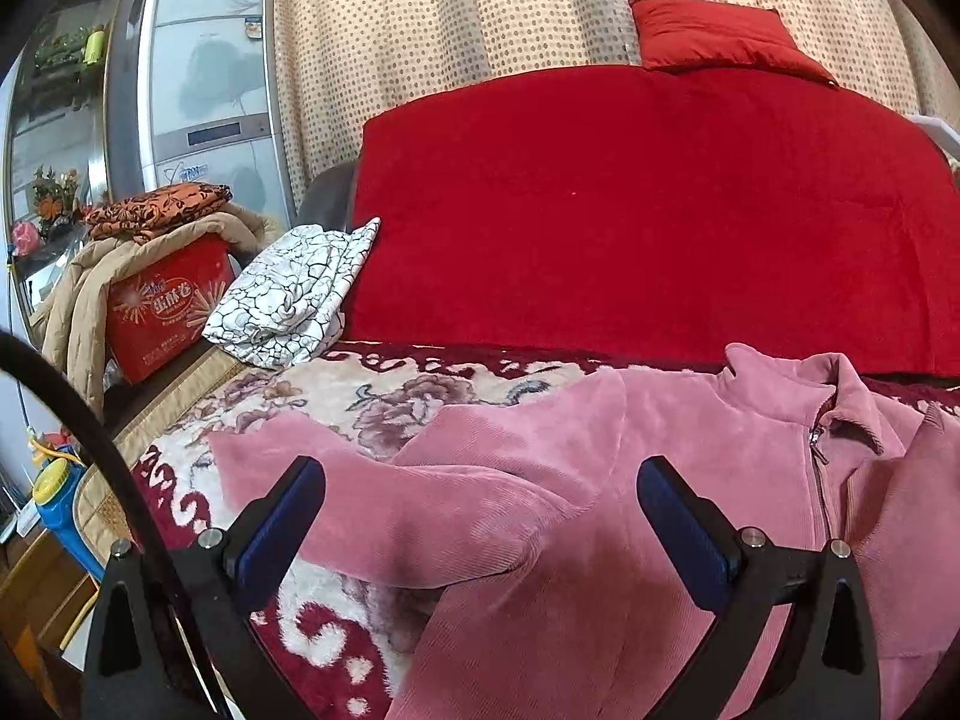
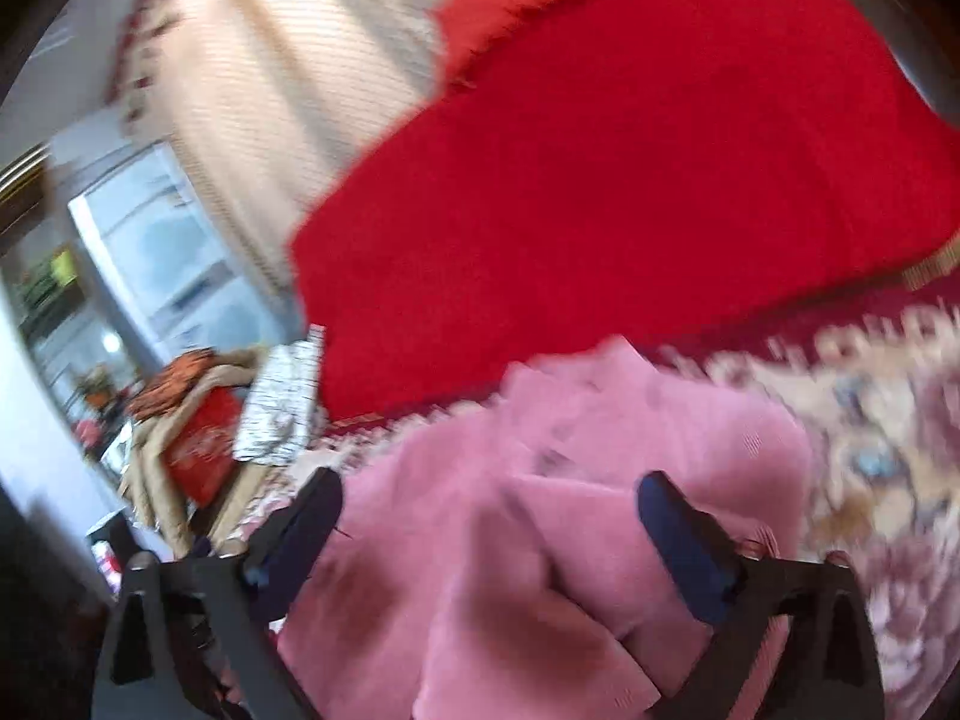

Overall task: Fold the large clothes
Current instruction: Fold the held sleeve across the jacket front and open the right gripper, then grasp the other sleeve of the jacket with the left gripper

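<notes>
In the left wrist view, a pink corduroy jacket [image 1: 600, 480] with a zip front lies spread on a floral plush blanket [image 1: 336, 396], its collar toward a red sofa back [image 1: 630, 210]. One sleeve [image 1: 384, 504] lies folded across, reaching left over the blanket. The left gripper [image 1: 480, 504] hovers above that sleeve with its jaws wide apart, holding nothing. Beyond, a white crackle-patterned cloth [image 1: 294, 294] leans at the sofa's left end, beside a red box [image 1: 162, 306] draped with a tan coat [image 1: 78, 300]. A red cushion [image 1: 720, 36] sits on top of the sofa back before a dotted curtain [image 1: 420, 30].

The right wrist view is tilted and motion-blurred. The right gripper [image 2: 489, 516] is also spread wide, empty, over the bunched pink jacket [image 2: 540, 510], which lies on the floral blanket [image 2: 870, 438] just in front of the red sofa back [image 2: 630, 180].
</notes>
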A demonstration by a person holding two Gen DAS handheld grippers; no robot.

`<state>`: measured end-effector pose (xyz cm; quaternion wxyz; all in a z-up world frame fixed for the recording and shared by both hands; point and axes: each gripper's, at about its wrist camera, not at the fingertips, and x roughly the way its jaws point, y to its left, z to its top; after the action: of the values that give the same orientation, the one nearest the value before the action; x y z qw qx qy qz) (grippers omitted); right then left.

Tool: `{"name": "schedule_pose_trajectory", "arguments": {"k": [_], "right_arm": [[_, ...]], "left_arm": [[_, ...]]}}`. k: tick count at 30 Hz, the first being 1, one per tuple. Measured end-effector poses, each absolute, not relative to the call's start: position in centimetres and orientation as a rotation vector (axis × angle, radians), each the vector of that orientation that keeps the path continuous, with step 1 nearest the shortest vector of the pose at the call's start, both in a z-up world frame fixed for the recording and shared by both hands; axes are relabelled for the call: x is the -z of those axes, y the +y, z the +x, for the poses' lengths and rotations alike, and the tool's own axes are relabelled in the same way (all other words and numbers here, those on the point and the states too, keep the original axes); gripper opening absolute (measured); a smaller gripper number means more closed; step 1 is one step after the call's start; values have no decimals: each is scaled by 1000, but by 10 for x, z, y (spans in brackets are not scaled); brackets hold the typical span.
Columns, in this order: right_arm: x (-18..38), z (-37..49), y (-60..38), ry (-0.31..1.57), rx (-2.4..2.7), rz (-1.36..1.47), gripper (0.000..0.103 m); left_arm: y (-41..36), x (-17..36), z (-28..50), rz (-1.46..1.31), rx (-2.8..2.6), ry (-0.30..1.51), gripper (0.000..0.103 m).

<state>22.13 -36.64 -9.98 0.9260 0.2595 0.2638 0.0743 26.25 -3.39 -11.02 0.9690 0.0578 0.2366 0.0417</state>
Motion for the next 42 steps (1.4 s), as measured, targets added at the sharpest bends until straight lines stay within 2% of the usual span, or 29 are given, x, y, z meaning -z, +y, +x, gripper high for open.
{"name": "schedule_pose_trajectory", "arguments": {"k": [1,12,23,36,42], "right_arm": [[106,226,-374,574,-134,532,87],[153,256,-368,820,-136,543,88],[133,246,-357,698,-327,641,88],[129,247,-367,694,-229,627,88],[137,254,-368,773,-222,609,88]], "left_arm": [[-34,110,262,115,-85,477,103],[-33,110,262,118,-94,476,103],[-6,107,261,80,-194,459,103],[33,104,259,4,-270,459,103],[29,104,259,14,-250,463,103]]}}
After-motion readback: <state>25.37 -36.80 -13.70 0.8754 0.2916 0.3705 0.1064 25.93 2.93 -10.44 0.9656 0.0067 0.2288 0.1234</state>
